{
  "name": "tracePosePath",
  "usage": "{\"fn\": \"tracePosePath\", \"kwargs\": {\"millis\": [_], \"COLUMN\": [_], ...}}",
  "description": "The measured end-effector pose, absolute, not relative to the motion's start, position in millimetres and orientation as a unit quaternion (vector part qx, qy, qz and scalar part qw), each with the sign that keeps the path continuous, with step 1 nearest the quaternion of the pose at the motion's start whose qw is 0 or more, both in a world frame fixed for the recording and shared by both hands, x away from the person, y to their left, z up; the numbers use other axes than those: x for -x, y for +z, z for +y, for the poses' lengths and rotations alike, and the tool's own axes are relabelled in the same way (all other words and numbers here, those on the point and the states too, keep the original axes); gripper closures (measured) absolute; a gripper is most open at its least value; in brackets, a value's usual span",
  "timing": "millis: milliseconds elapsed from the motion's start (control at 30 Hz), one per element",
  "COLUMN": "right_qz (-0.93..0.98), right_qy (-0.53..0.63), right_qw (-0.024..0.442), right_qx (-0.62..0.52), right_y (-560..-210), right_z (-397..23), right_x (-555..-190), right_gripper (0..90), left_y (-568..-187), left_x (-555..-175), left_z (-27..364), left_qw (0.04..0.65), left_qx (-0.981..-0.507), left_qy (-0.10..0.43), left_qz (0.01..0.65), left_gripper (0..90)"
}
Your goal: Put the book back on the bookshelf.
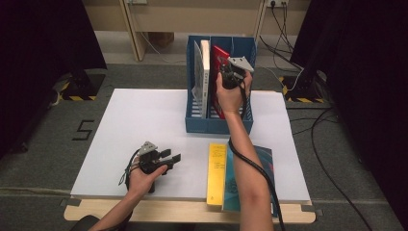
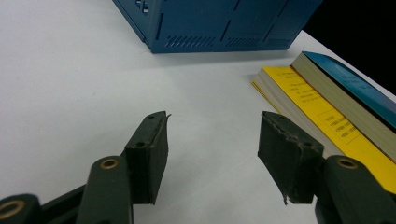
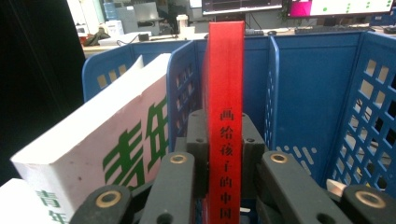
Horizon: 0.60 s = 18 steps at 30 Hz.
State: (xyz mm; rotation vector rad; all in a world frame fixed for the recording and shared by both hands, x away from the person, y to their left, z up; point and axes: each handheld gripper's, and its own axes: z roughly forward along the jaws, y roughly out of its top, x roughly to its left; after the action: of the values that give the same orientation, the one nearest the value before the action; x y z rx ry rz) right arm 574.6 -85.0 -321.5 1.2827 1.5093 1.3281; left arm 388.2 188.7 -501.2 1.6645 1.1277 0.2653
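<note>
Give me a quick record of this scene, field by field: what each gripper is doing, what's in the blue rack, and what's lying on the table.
right gripper: fingers clamped on the spine of the red book, upright in the blue file rack
left gripper: open, nothing between its fingers, over the white table
rack, other contents: white book with green characters, one compartment left of the red one
lying flat: yellow book beside a teal book, at the table's near edge

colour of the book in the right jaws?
Red book, dark lettering on spine; clearest in right gripper view.
</note>
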Motion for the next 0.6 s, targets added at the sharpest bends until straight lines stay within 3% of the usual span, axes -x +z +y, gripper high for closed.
{"fn": "tracePosePath", "kwargs": {"millis": [600], "right_qz": [0.599], "right_qy": [0.514], "right_qw": [0.361], "right_qx": [-0.496], "right_y": [-327.8], "right_z": [-90.5], "right_x": [-571.0], "right_gripper": [80.1], "left_y": [-501.1], "left_x": [-387.9], "left_z": [189.8], "left_qw": [0.529], "left_qx": [-0.695], "left_qy": [0.112], "left_qz": [0.474], "left_gripper": [41.9]}}
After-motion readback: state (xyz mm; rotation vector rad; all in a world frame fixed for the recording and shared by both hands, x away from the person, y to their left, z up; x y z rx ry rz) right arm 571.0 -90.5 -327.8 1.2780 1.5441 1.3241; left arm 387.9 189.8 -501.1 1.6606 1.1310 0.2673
